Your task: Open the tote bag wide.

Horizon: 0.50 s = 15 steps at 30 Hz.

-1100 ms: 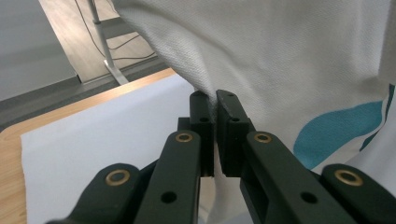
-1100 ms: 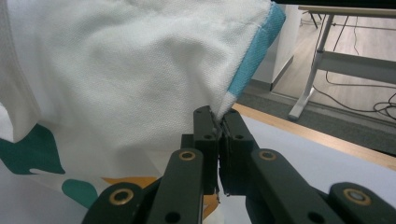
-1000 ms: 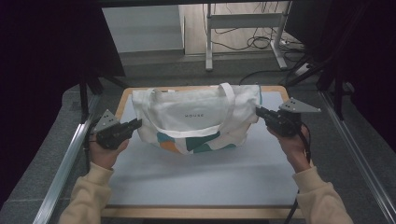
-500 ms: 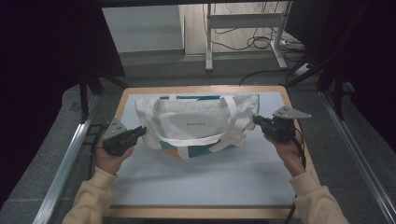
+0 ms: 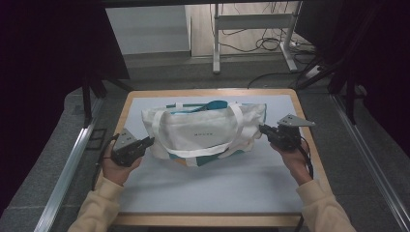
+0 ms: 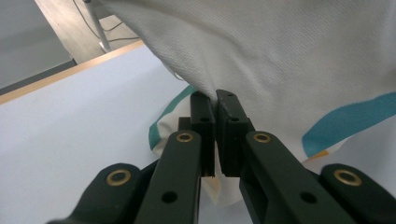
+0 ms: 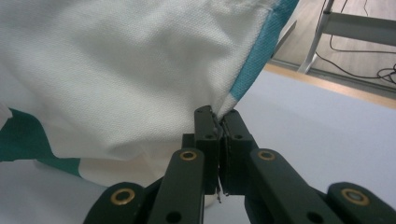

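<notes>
A white canvas tote bag (image 5: 200,133) with teal trim and long white handles lies spread across the middle of the table. My left gripper (image 5: 145,142) is at the bag's left edge, shut on a fold of the white cloth (image 6: 243,70). My right gripper (image 5: 264,129) is at the bag's right edge, shut on the cloth beside a teal stripe (image 7: 254,56). In both gripper views the jaws stand pressed together with fabric pinched between them. The bag sags between the two grippers, its lower corner with teal and orange patches resting on the table.
The bag lies on a pale blue mat (image 5: 217,186) on a wood-edged table (image 5: 208,220). Metal rails (image 5: 65,174) run along both sides. A white desk frame (image 5: 251,21) and cables stand on the floor beyond the far edge.
Both grippers have come toward the person, dragging the bag along the mat away from the far edge. Their hold on the bag's two ends has stayed the same.
</notes>
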Tool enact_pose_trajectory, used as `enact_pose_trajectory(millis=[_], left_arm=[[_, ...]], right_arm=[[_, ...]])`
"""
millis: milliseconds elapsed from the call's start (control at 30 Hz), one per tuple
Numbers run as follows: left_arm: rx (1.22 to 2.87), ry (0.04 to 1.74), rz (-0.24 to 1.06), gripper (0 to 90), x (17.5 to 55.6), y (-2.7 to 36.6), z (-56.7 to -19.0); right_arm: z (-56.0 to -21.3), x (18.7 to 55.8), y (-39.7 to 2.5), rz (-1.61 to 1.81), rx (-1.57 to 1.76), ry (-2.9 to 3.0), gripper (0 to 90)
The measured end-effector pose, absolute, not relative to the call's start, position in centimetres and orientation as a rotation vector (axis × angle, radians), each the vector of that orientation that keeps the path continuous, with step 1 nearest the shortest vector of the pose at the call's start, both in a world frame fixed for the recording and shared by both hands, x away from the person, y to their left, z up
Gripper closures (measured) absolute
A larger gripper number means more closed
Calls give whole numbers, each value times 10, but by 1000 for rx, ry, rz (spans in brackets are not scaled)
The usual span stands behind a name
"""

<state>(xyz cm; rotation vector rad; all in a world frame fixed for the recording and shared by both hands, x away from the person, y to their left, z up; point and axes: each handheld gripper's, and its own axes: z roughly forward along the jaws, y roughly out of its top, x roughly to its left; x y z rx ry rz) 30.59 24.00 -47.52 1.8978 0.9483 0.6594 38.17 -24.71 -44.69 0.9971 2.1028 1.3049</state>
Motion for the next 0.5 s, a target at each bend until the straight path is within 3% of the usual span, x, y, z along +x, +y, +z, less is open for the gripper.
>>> enact_pose_trajectory(millis=[500], left_arm=[[1917,969,640,872,307,237,-479]], right_arm=[[-460,383,-244,1286,1022,2127,861]])
